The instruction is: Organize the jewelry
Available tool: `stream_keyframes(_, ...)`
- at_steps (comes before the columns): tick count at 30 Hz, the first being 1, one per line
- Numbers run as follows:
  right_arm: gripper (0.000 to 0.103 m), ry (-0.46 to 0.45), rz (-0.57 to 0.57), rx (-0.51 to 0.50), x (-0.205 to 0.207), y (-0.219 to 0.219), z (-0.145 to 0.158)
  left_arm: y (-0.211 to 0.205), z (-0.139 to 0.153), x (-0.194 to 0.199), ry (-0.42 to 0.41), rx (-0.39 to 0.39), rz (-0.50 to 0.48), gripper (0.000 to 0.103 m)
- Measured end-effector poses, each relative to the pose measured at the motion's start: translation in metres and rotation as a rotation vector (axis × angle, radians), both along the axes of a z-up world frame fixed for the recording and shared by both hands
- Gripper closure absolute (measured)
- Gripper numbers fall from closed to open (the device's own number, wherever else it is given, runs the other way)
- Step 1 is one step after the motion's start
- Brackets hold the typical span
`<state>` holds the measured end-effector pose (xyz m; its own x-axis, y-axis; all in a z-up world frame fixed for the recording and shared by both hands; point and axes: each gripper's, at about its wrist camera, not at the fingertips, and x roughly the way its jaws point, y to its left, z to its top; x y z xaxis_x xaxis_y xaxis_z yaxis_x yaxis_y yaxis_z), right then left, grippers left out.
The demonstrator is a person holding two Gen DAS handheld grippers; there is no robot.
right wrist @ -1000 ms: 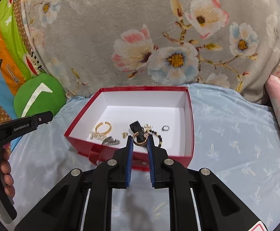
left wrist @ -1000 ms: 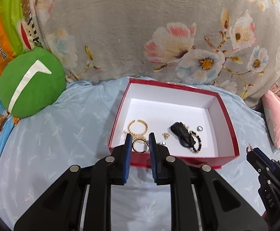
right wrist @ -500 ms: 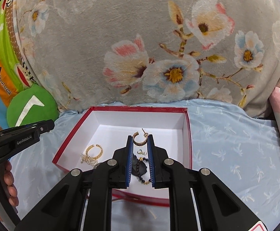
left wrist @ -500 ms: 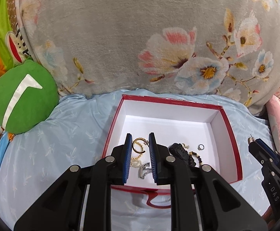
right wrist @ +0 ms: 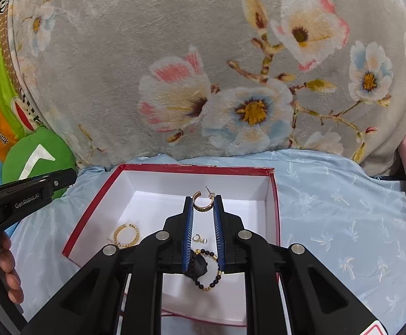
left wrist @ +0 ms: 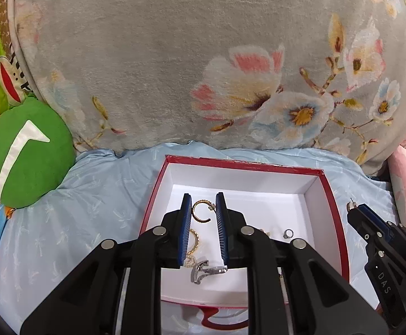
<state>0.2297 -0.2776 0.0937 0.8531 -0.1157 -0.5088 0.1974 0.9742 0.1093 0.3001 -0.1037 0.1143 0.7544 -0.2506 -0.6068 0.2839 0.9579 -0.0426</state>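
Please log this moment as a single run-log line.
left hand-held gripper: shut on gold hoop earring | right hand-held gripper: shut on second gold hoop earring | both above red box

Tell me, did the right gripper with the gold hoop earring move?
Yes. The right gripper, shut on the gold hoop earring, went forward over the red box, from its near wall toward the far wall.

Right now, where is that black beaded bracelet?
In the right wrist view the black beaded bracelet lies on the white floor of the red box, near its front, under the right tongs, just behind a small silver ring.
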Motion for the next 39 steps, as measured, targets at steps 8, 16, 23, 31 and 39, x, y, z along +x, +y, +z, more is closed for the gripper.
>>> stream_keyframes(8, 0.09, 0.018, -0.003, -0.006, 0.019, -0.007, -0.008, -0.013, -0.007, 0.019, 0.011, 0.015, -0.001, 0.086)
stream_keyframes(16, 0.09, 0.036, -0.01, 0.011, 0.033, -0.015, -0.018, -0.016, -0.024, 0.035, 0.045, 0.029, 0.014, 0.086)
stream_keyframes(23, 0.087, 0.038, -0.013, 0.011, 0.039, -0.017, -0.023, -0.018, -0.033, 0.045, 0.05, 0.046, 0.043, 0.078)
stream_keyframes(31, 0.066, 0.011, -0.035, 0.009, 0.036, -0.017, -0.021, -0.016, -0.037, 0.048, 0.052, 0.05, 0.062, 0.055)
stream_keyframes(39, 0.066, 0.012, -0.025, 0.009, 0.034, -0.013, -0.019, -0.02, -0.036, 0.046, 0.05, 0.055, 0.053, 0.055)
